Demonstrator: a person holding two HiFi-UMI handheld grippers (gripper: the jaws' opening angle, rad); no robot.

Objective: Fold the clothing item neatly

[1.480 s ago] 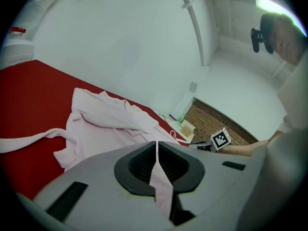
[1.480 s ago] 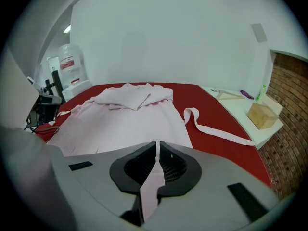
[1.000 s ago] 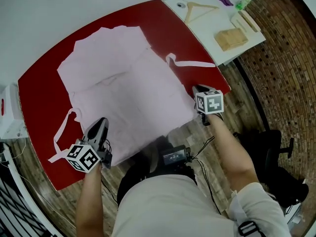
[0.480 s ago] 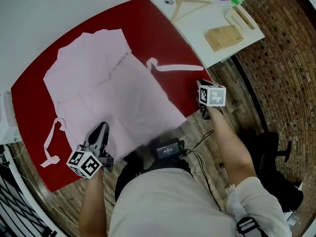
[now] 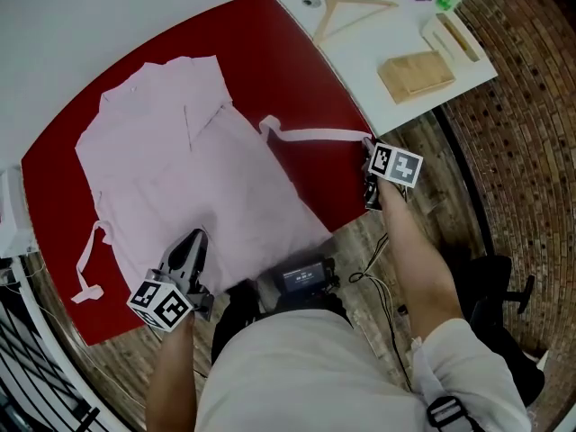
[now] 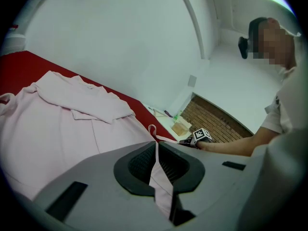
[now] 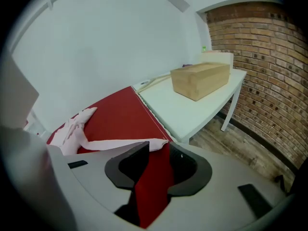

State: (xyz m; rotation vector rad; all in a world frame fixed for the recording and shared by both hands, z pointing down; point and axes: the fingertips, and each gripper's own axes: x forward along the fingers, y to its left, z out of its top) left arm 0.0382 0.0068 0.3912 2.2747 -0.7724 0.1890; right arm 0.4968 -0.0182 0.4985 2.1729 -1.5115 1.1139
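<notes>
A pale pink robe (image 5: 180, 169) lies spread on the red table (image 5: 297, 52). My left gripper (image 5: 191, 243) is at its near hem, shut on a fold of pink cloth (image 6: 161, 186) that runs between the jaws. A long pink strap (image 5: 315, 135) reaches from the robe to the table's right edge. There my right gripper (image 5: 369, 151) has just been opening. In the right gripper view the jaws (image 7: 156, 150) stand apart with red table showing between them. The strap's end (image 7: 144, 143) lies across their tips, not pinched.
A white side table (image 5: 360, 48) adjoins the red one on the right, carrying a wooden hanger (image 5: 346, 12) and a wooden block (image 5: 416, 75). A second strap (image 5: 85, 259) loops off the robe's left side. Brick-patterned floor lies to the right.
My right gripper has left the robe's near right corner and now stands at the strap's end by the table edge. My left gripper has kept its hold on the near hem.
</notes>
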